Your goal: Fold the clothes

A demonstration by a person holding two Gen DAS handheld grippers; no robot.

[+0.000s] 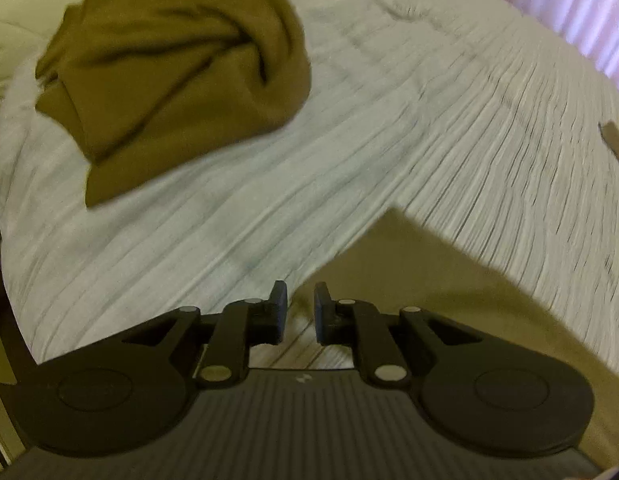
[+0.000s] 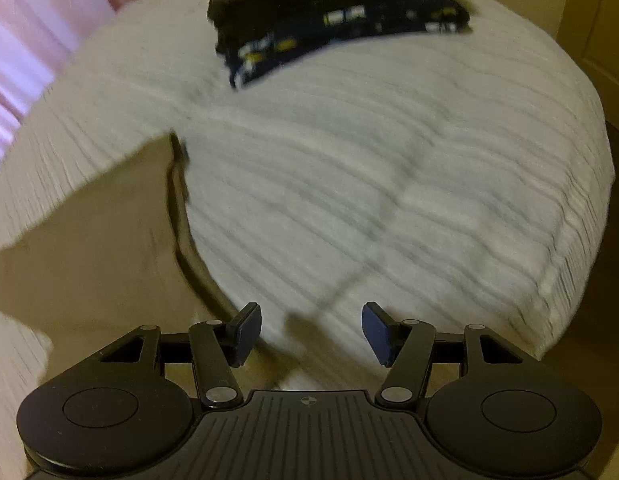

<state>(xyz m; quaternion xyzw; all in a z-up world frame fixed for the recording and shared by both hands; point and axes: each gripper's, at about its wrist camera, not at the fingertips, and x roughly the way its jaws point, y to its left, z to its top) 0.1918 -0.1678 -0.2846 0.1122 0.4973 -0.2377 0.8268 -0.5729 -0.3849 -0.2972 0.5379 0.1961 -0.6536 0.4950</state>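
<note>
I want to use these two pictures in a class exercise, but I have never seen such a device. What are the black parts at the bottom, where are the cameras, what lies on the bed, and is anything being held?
Each picture comes from a camera mounted on a hand-held gripper, looking forward along its two fingers. A person carries one in each hand; there is no robot arm. The left gripper has a narrow gap between its fingers, the right gripper a wide one; both hold nothing. Below them lies a tan garment spread on a white ribbed bedspread. Further back are a crumpled olive-brown garment and a stack of folded dark clothes.
</note>
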